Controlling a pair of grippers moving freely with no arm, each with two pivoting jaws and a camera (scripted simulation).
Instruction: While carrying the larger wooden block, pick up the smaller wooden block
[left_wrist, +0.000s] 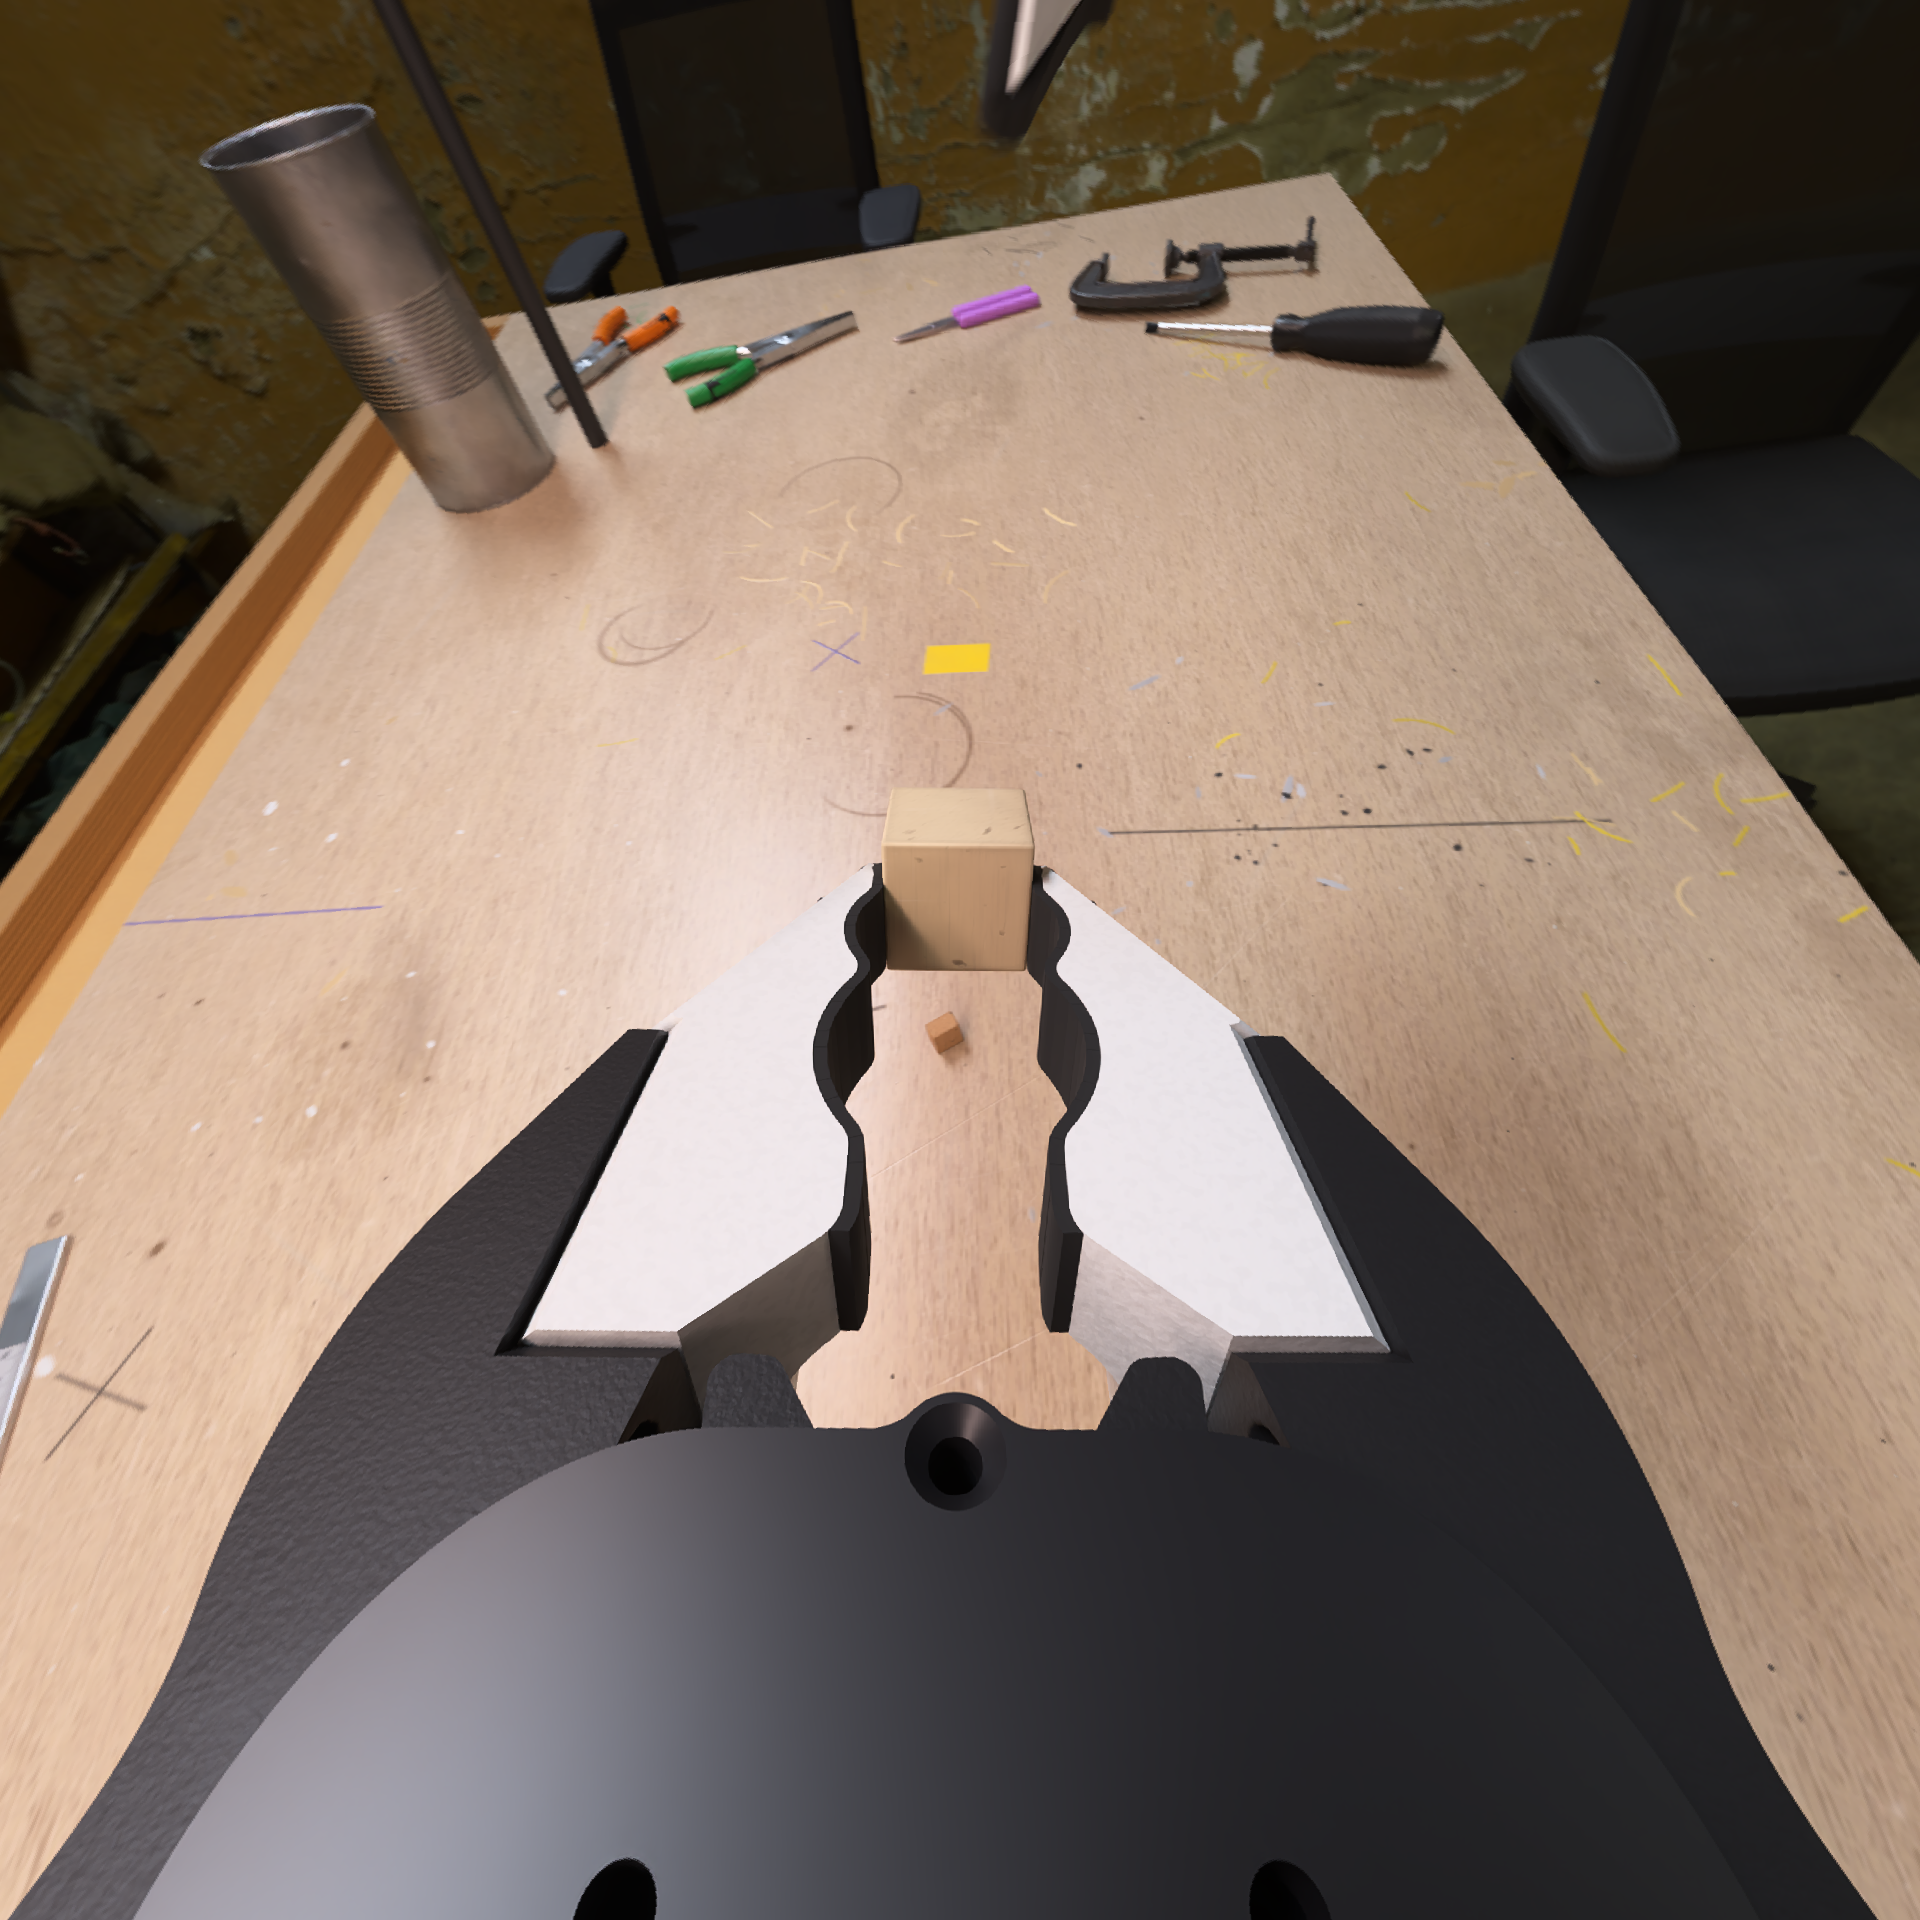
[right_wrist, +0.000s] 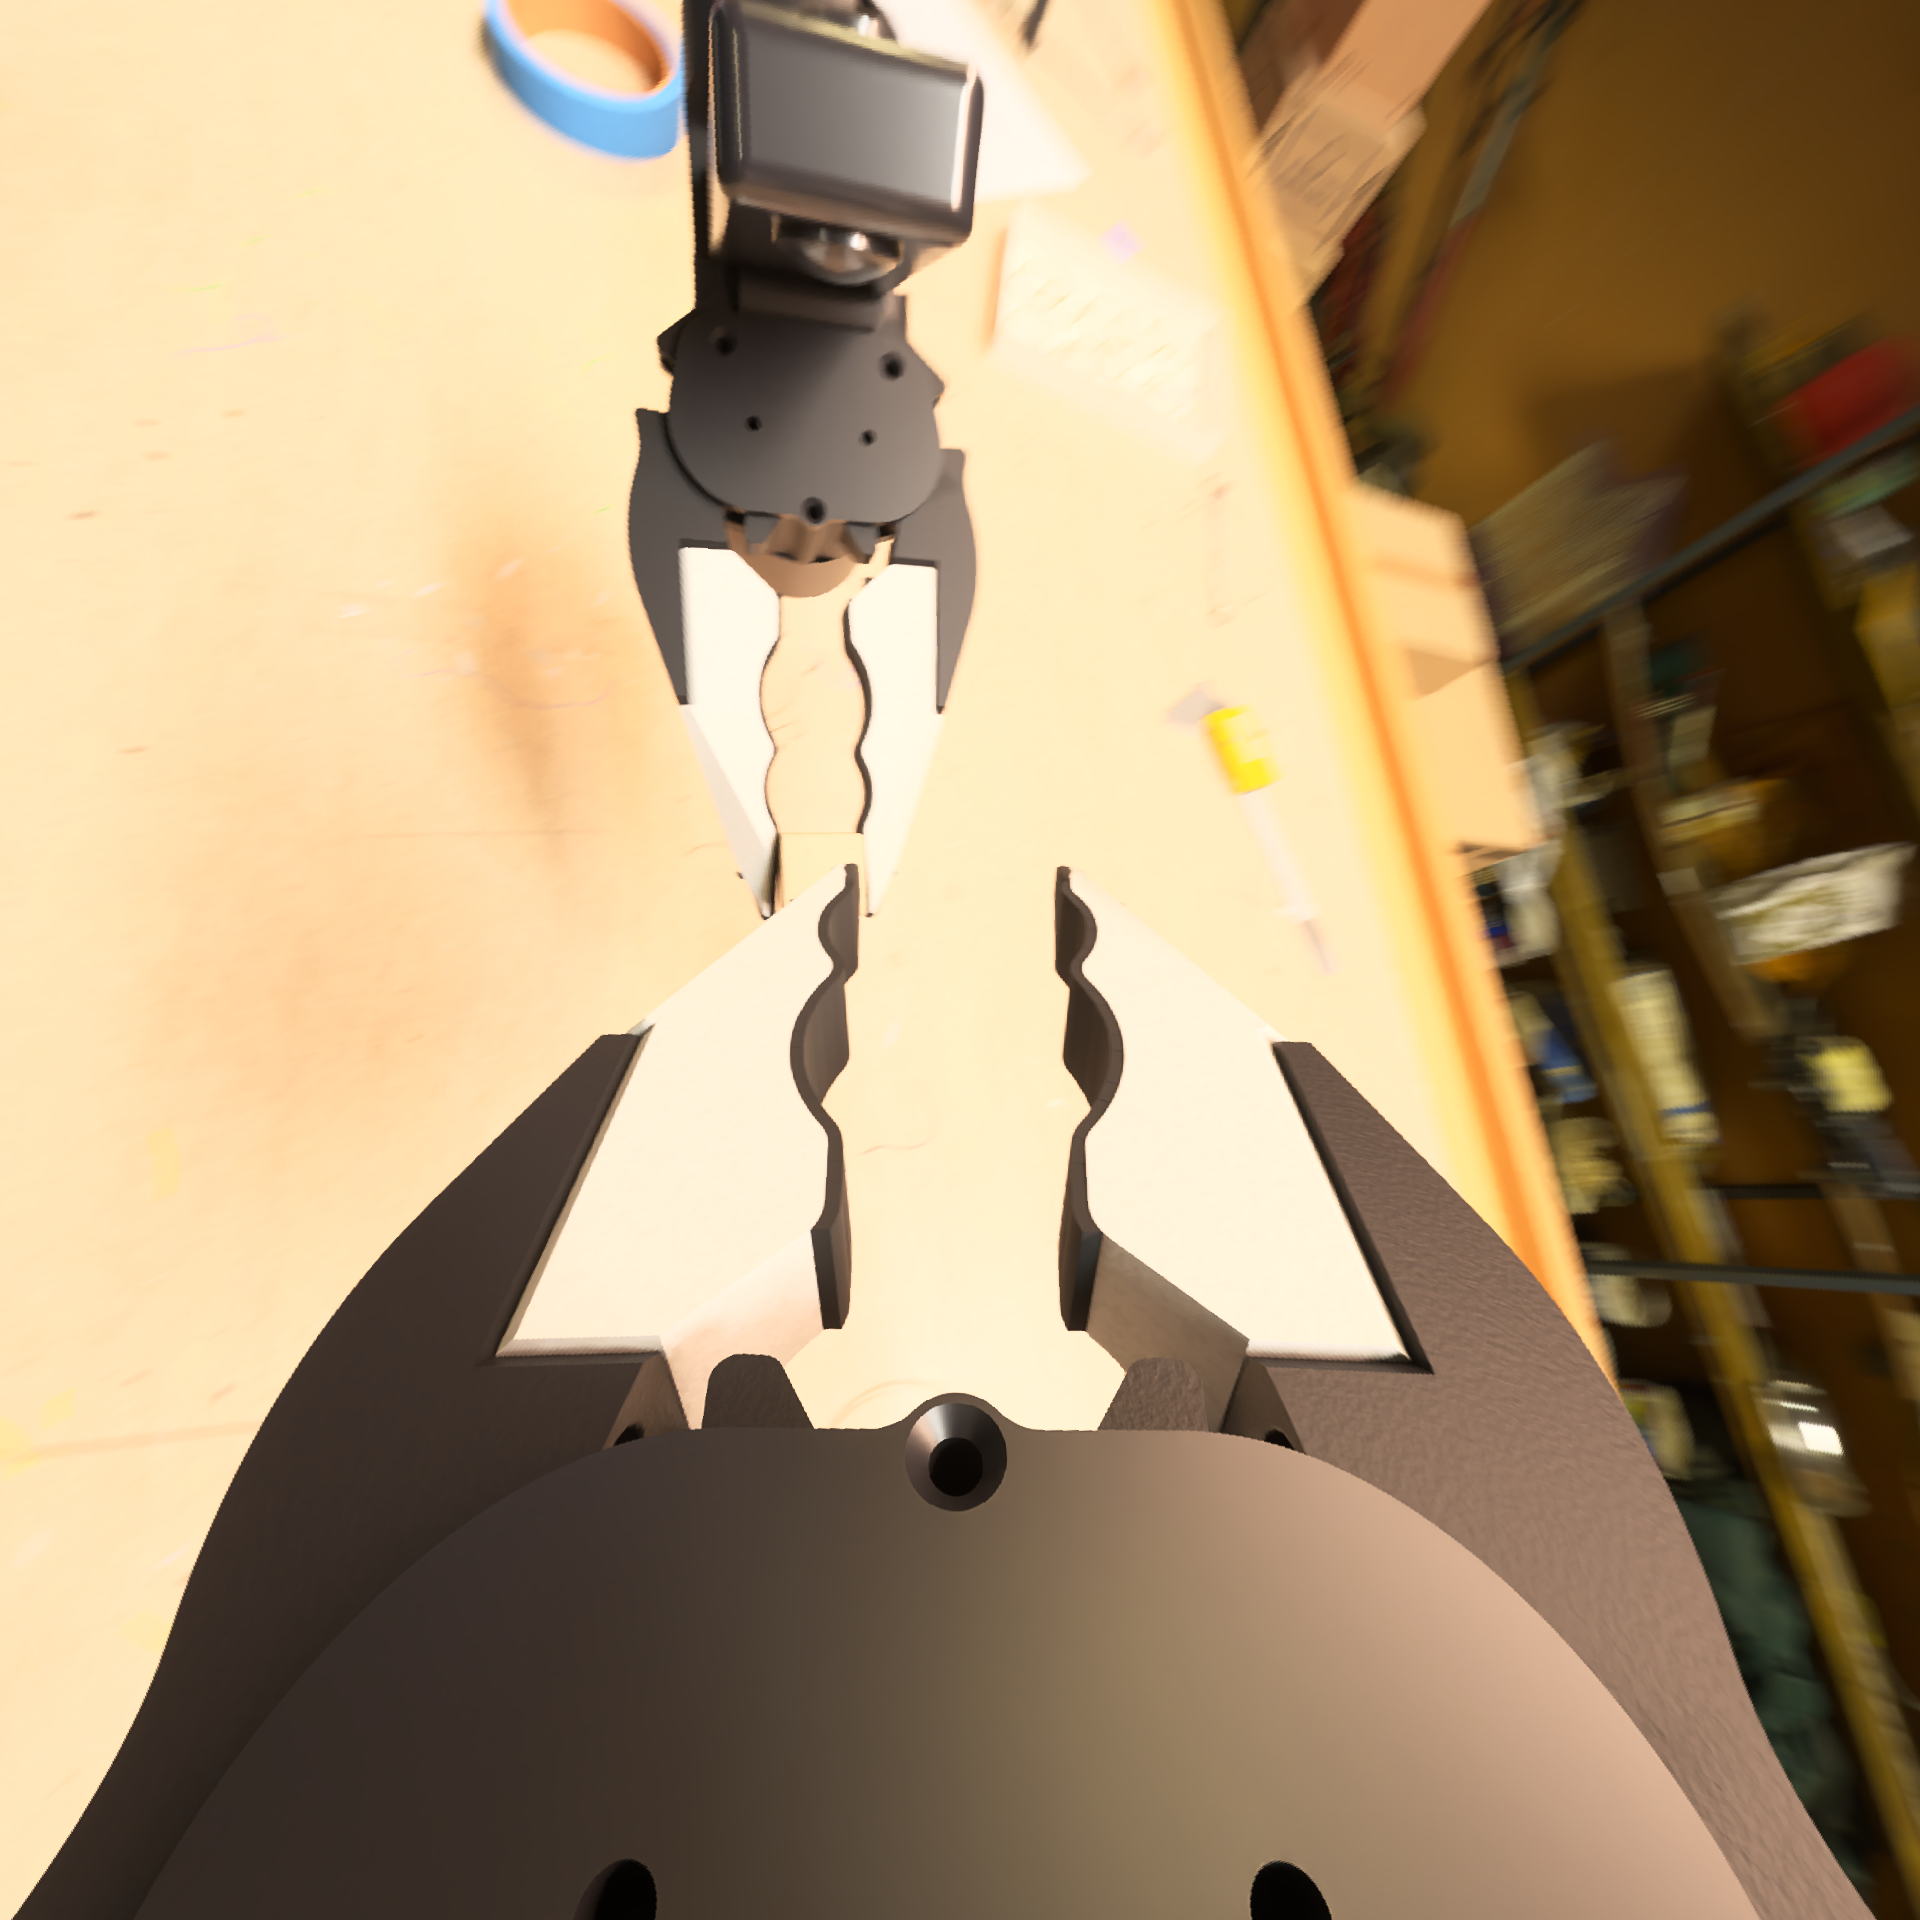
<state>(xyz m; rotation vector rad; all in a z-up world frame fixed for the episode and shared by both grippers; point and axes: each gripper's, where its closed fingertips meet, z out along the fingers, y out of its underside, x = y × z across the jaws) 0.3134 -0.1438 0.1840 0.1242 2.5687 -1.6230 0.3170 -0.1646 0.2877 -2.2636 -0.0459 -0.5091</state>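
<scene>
My left gripper (left_wrist: 956, 883) is shut on the larger wooden block (left_wrist: 956, 904), a pale cube pinched between the fingertips and held above the table. The smaller wooden block (left_wrist: 943, 1032), a tiny brown cube, lies on the table below and between the fingers, not touched. My right gripper (right_wrist: 956, 883) is open and empty, high above the table and pointing down. In the right wrist view the left gripper (right_wrist: 821, 862) shows just ahead with the larger block (right_wrist: 816, 844) at its tips. The smaller block is not visible in that view.
A metal cylinder (left_wrist: 384, 312) and a thin dark rod (left_wrist: 499, 229) stand at the far left. Pliers (left_wrist: 748, 358), a purple-handled blade (left_wrist: 977, 312), a C-clamp (left_wrist: 1184, 275) and a screwdriver (left_wrist: 1340, 335) lie along the far edge. A yellow square (left_wrist: 956, 659) marks the table. Black chairs (left_wrist: 1714, 499) stand around it.
</scene>
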